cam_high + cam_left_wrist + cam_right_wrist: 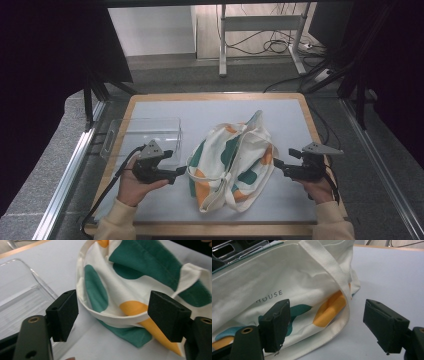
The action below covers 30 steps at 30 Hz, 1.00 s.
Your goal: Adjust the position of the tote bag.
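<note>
A cream tote bag [230, 160] with green and orange patches lies crumpled in the middle of the table, its handles [227, 192] trailing toward the near edge. My left gripper [181, 172] sits at the bag's left side, held in a hand. In the left gripper view its jaws stand wide apart [115, 312], with the bag's [130, 277] hemmed edge between them and no pad pressing on it. My right gripper [276, 164] is at the bag's right side. Its jaws [329, 325] are also wide, with the bag's [274, 282] corner and strap between them, untouched.
A clear plastic bin [145, 135] stands on the table just left of the bag, behind the left gripper, and shows in the left gripper view too [20, 297]. The pale mat [280, 115] is framed by a wooden table edge [215, 96]. Cables lie on the floor beyond.
</note>
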Motion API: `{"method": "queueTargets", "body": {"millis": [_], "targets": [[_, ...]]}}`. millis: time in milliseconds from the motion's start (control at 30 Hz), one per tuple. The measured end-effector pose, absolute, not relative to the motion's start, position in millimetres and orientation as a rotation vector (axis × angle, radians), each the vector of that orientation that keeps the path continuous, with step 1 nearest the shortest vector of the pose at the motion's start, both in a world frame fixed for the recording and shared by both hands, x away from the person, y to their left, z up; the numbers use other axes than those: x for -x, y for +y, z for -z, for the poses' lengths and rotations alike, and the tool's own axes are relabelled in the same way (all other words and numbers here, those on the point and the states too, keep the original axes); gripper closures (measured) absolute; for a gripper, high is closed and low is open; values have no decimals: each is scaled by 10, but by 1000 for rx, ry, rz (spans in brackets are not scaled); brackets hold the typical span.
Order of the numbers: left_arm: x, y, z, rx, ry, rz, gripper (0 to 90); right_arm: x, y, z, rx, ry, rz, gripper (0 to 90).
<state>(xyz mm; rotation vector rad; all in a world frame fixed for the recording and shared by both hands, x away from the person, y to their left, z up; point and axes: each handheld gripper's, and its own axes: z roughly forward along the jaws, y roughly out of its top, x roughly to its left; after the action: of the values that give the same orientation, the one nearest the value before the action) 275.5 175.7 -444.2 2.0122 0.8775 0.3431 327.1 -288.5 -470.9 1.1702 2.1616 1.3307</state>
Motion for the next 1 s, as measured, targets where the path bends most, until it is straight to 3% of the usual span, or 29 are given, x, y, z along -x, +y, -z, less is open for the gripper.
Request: {"method": "queueTargets", "body": {"millis": [1000], "targets": [[-2451, 1394, 4362, -2083, 700, -209, 260, -3253, -2914, 4672, -1196, 2142, -1289, 224]]}}
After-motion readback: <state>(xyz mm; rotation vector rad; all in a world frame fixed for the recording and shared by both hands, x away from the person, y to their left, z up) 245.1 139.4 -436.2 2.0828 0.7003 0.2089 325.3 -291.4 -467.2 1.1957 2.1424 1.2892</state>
